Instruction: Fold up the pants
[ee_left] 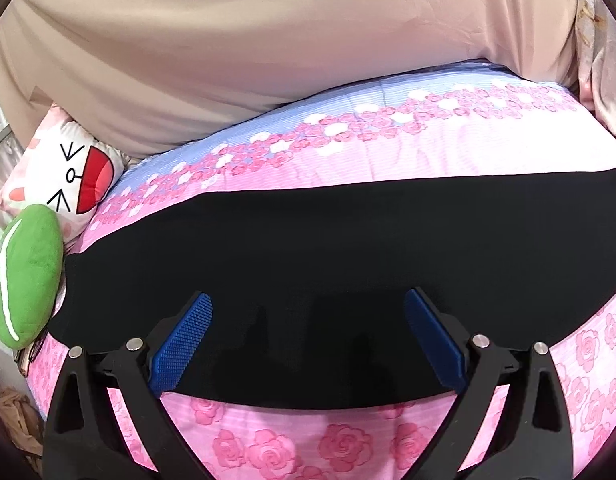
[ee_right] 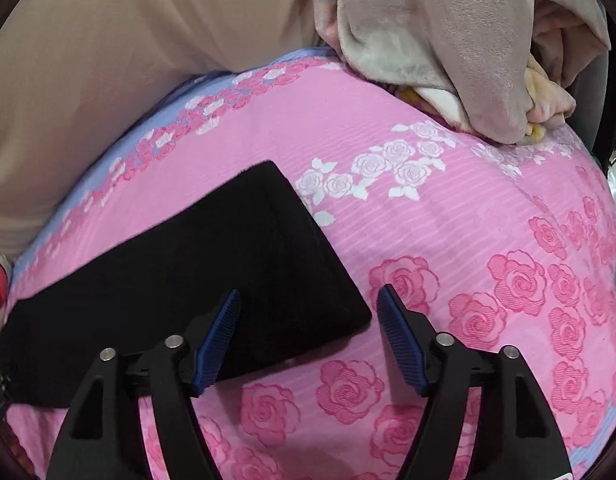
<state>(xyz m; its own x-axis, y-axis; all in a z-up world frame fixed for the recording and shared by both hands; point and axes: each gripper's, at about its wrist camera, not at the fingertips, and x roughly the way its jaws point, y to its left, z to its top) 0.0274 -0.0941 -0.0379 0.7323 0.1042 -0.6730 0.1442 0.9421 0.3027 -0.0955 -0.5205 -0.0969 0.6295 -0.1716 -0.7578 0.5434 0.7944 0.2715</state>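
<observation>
The black pants (ee_left: 308,264) lie as one long flat band, seemingly already folded lengthwise, crosswise folds remaining; left gripper (ee_left: 308,336) and right gripper (ee_right: 308,332) hover spread, empty

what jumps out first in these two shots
The black pants lie flat in a long band across the pink rose-print bedsheet, the sharpest contrast here. At the bed's left edge sit a green plush and a cartoon-face pillow. Both grippers, left and right, hover open over the pants.
</observation>
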